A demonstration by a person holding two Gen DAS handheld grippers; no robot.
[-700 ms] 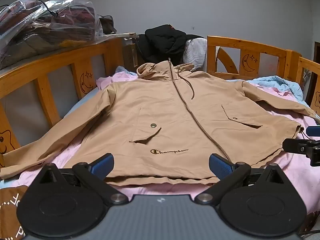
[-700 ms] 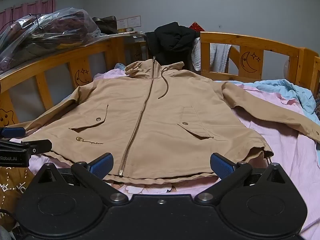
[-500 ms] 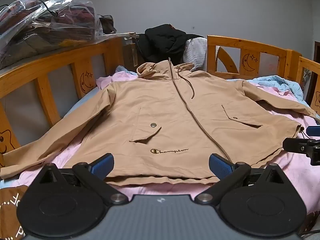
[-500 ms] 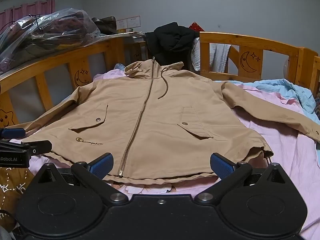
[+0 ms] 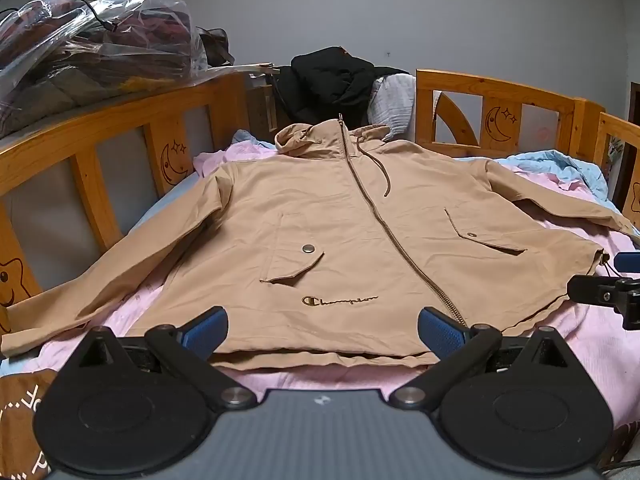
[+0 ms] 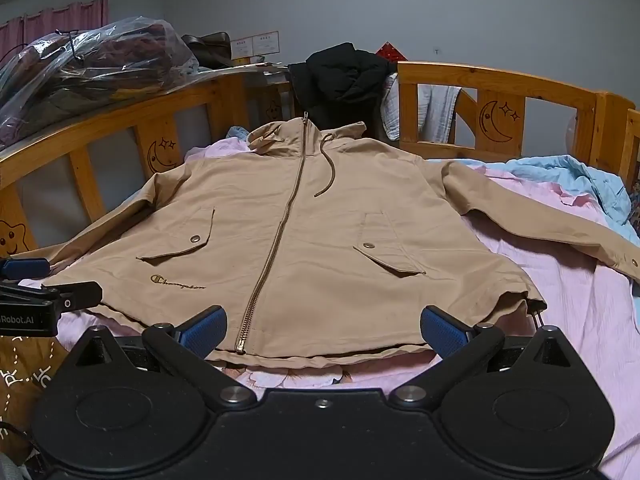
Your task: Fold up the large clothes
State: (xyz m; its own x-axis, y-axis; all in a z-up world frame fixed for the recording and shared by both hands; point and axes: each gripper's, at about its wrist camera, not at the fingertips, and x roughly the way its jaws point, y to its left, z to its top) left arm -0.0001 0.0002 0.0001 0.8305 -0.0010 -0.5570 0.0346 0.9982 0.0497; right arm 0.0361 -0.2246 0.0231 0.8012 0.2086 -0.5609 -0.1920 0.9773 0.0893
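A tan zip-up hooded jacket (image 5: 360, 232) lies flat and face up on the bed, sleeves spread to both sides, hood at the far end; it also shows in the right wrist view (image 6: 312, 240). My left gripper (image 5: 323, 332) is open and empty, its blue pads just above the jacket's near hem, left of the zip. My right gripper (image 6: 323, 331) is open and empty at the near hem, right of the zip. The right gripper's tip shows at the right edge of the left wrist view (image 5: 612, 292). The left gripper's tip shows at the left edge of the right wrist view (image 6: 48, 300).
A pink sheet (image 6: 572, 320) and a light blue blanket (image 6: 568, 176) cover the bed. A wooden rail (image 5: 120, 148) runs along the left and far sides. Black clothes (image 5: 328, 80) hang over the far rail. A plastic bag of clothes (image 5: 88, 52) sits behind the left rail.
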